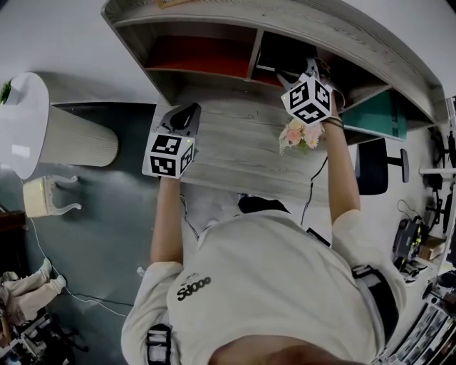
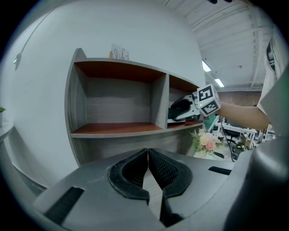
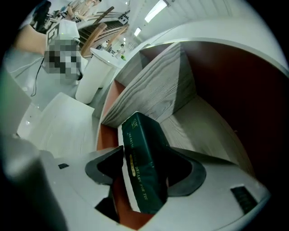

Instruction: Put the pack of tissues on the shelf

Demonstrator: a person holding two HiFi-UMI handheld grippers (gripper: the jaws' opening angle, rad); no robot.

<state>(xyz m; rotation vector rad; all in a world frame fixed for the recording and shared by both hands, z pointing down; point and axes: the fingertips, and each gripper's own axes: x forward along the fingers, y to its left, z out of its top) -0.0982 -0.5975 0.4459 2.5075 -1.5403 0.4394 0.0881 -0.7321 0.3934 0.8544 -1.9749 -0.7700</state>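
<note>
A dark green pack of tissues point(image 3: 142, 135) stands on edge between the jaws of my right gripper point(image 3: 144, 154), which reaches into the shelf's point(image 1: 285, 21) right compartment. The pack's lower end rests on the red shelf floor point(image 3: 106, 135). A strip of that floor shows between the pack and the left pad, so the jaws are open around it. In the head view the right gripper point(image 1: 298, 71) is at the compartment mouth and hides the pack. My left gripper point(image 1: 187, 114) hovers over the desk point(image 1: 228, 153) in front of the left compartment, its jaws shut and empty point(image 2: 147, 155).
A bunch of pink and white flowers point(image 1: 299, 134) lies on the desk just below the right gripper. The shelf's left compartment point(image 2: 117, 103) holds nothing. A white pedestal table point(image 1: 43, 135) stands at the left, and a black chair point(image 1: 374, 167) at the right.
</note>
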